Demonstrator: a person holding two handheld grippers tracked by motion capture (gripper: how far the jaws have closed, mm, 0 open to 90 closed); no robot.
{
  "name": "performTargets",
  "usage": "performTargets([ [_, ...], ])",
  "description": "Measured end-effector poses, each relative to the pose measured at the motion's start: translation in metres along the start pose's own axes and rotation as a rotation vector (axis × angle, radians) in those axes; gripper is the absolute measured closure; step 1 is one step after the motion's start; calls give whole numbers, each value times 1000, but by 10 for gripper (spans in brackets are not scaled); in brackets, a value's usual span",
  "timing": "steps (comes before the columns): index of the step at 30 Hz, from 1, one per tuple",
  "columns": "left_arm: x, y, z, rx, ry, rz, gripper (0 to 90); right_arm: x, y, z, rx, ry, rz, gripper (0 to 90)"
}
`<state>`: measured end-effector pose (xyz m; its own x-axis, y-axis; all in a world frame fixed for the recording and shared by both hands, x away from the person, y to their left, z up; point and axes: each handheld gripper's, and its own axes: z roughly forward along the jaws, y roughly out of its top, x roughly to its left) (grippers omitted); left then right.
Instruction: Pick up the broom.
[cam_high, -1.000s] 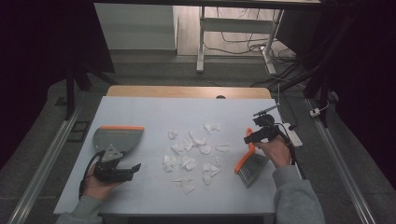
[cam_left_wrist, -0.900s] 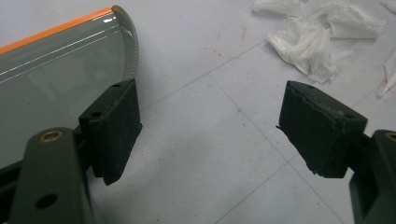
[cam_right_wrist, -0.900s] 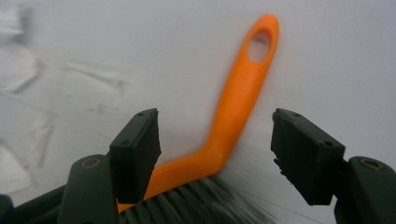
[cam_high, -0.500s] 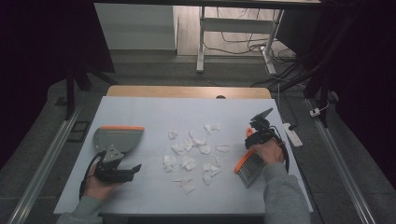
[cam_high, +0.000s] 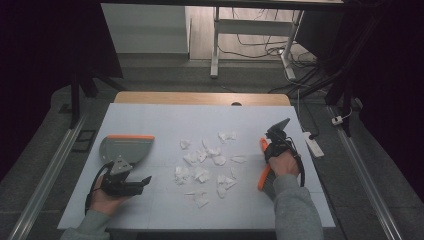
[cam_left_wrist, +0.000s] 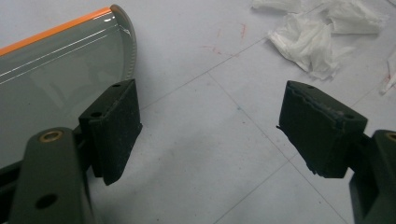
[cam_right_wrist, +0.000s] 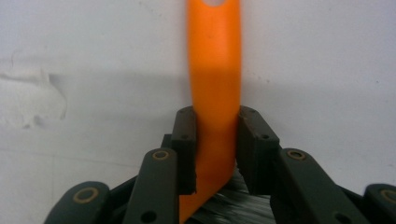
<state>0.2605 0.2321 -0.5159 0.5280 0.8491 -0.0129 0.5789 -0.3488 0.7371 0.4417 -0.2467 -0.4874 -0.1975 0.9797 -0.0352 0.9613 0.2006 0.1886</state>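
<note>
A brush with an orange handle (cam_high: 261, 176) lies at the table's right side. My right gripper (cam_high: 270, 149) is shut on that handle (cam_right_wrist: 215, 84), and dark bristles (cam_right_wrist: 231, 201) show below the jaws. Several crumpled white paper scraps (cam_high: 206, 162) are strewn across the middle of the table. At the left lies a grey dustpan with an orange edge (cam_high: 126, 147). Just in front of the pan, low over the table, my left gripper (cam_high: 142, 182) is open with nothing between its jaws. In the left gripper view, the pan (cam_left_wrist: 56, 70) lies up to the left and the scraps (cam_left_wrist: 308, 42) up to the right.
The white tabletop (cam_high: 165, 120) has a wooden strip along its far edge (cam_high: 200, 98). A white power strip (cam_high: 313, 145) lies by the right edge. Metal rails run along the floor on both sides, and a desk frame with cables stands beyond.
My right gripper has shifted slightly left and down along the brush handle. The left gripper and the dustpan have not moved.
</note>
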Motion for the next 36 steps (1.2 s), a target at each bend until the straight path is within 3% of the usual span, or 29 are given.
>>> performTargets([
  [3,0,0,0,3,0,0,216,-2,-2,0,-14,18,-4,703],
  [8,1,0,1,6,3,-1,216,-14,-4,-3,-16,99,-15,705],
  [15,1,0,1,4,6,1,216,-28,-13,-18,-94,209,-51,707],
  [25,1,0,2,4,12,2,216,-44,-29,-44,-262,354,-81,708],
  [36,0,1,2,0,19,4,216,-47,-43,-62,-444,462,-97,708],
])
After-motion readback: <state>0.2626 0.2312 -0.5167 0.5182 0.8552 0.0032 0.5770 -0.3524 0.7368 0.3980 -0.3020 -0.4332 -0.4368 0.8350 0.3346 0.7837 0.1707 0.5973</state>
